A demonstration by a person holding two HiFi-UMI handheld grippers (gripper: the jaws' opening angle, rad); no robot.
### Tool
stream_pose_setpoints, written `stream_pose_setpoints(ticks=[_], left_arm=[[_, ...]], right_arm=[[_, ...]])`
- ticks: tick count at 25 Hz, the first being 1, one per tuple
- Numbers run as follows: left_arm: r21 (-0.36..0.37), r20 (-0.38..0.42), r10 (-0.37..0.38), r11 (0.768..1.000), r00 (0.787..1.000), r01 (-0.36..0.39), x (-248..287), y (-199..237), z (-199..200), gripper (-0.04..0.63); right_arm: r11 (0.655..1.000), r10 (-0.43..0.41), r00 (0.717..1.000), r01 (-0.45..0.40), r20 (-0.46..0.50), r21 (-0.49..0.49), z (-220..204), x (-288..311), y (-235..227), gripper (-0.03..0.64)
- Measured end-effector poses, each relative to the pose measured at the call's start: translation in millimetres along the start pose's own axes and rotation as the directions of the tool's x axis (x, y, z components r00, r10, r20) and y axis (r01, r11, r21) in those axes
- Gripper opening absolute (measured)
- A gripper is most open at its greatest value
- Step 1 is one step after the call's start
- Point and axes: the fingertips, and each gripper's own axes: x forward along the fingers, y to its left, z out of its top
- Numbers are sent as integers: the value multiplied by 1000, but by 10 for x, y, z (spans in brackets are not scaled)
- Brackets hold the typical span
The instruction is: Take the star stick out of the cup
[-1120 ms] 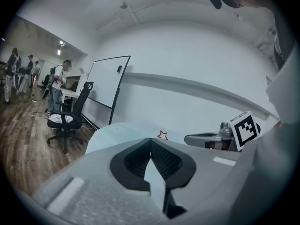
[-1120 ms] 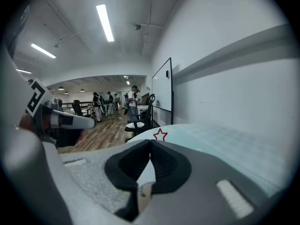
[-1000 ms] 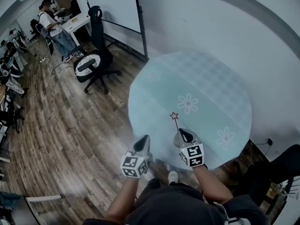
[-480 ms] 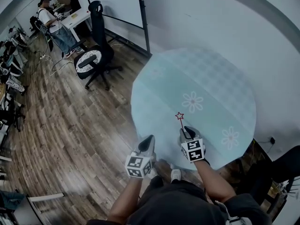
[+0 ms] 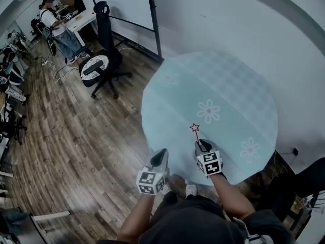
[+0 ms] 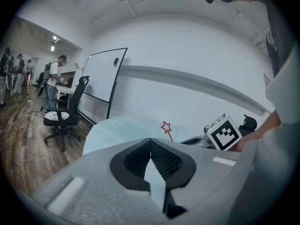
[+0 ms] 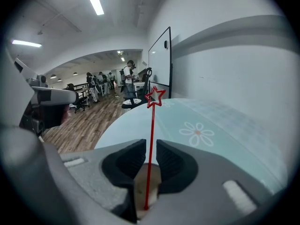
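Observation:
A thin red star stick (image 5: 195,128) stands upright near the front edge of the round pale-blue table (image 5: 228,85). Its foot rests in a tan cup (image 7: 139,187), seen only in the right gripper view, low behind the jaws. My right gripper (image 5: 203,145) reaches around the stick (image 7: 151,125). Its jaws (image 7: 150,146) stand narrowly apart, with a gap on each side of the stick. My left gripper (image 5: 160,154) hovers off the table's front left edge, shut and holding nothing (image 6: 150,142). The star (image 6: 165,126) also shows in the left gripper view.
The tablecloth carries flower prints (image 5: 208,111). A white wall runs close behind the table. A black office chair (image 5: 99,65) and a whiteboard stand (image 5: 152,19) are on the wood floor at left. A person (image 5: 53,27) stands at a desk far back left.
My right gripper has edged a little forward over the table toward the stick. The stick keeps almost the same spot on the cloth. The left gripper has hardly moved.

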Motion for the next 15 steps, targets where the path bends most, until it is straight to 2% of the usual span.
stream_pose_setpoints(ticks=[4,8,15], left_arm=[[-2,-3,3,1000,1000,-3,-8,20,-46,6],[-9,-17,6,1000,1000,-6,-30,-7,-97,6],[-19,-18,6,1000,1000,-6,-17,-26,-99,6]], right_arm=[[1000,-3,1000,3,-3,-15,-3,15,-15,54],[1000,-8,1000,9,4,-26,-8,-4,-36,22],[1000,-19,999,19,26,-19,21,-20,-71,21]])
